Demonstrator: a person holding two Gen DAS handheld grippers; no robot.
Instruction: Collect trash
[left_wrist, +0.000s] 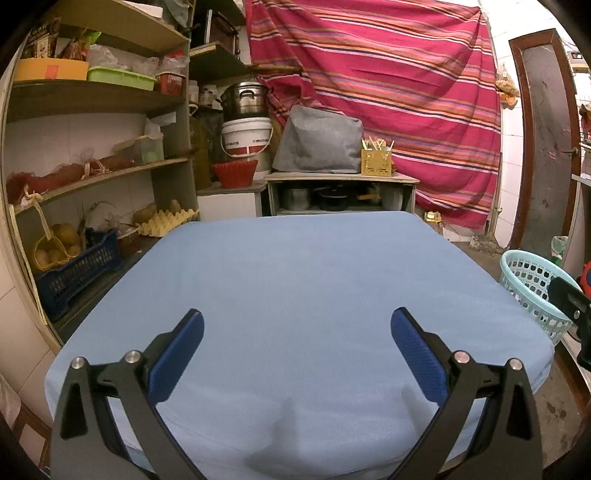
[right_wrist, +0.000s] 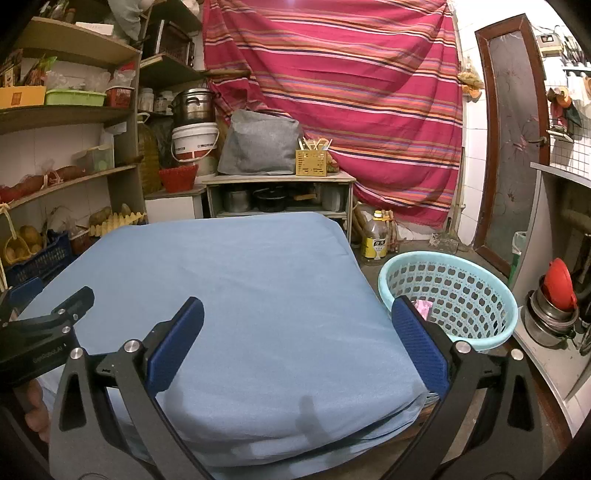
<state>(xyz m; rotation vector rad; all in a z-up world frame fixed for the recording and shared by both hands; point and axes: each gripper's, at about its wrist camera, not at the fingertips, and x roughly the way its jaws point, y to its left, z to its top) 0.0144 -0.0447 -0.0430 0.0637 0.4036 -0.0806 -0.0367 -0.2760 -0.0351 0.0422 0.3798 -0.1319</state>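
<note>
A table under a plain blue cloth (left_wrist: 295, 280) fills both views; no trash shows on it. A light teal perforated basket (right_wrist: 458, 295) stands on the floor off the table's right edge, with a small pink scrap (right_wrist: 423, 307) inside; its rim also shows in the left wrist view (left_wrist: 532, 284). My left gripper (left_wrist: 297, 332) is open and empty over the table's near part. My right gripper (right_wrist: 297, 325) is open and empty over the table's near right corner, its right finger in front of the basket. The left gripper's body (right_wrist: 48, 325) shows at the left of the right wrist view.
Shelves (left_wrist: 92, 99) with boxes, potatoes and a dark blue crate (left_wrist: 77, 273) line the left. A low cabinet (left_wrist: 340, 192) with pots stands behind the table under a striped red curtain (left_wrist: 388, 92). A yellow bottle (right_wrist: 376, 240) and a counter with metal bowls (right_wrist: 550, 314) are at the right.
</note>
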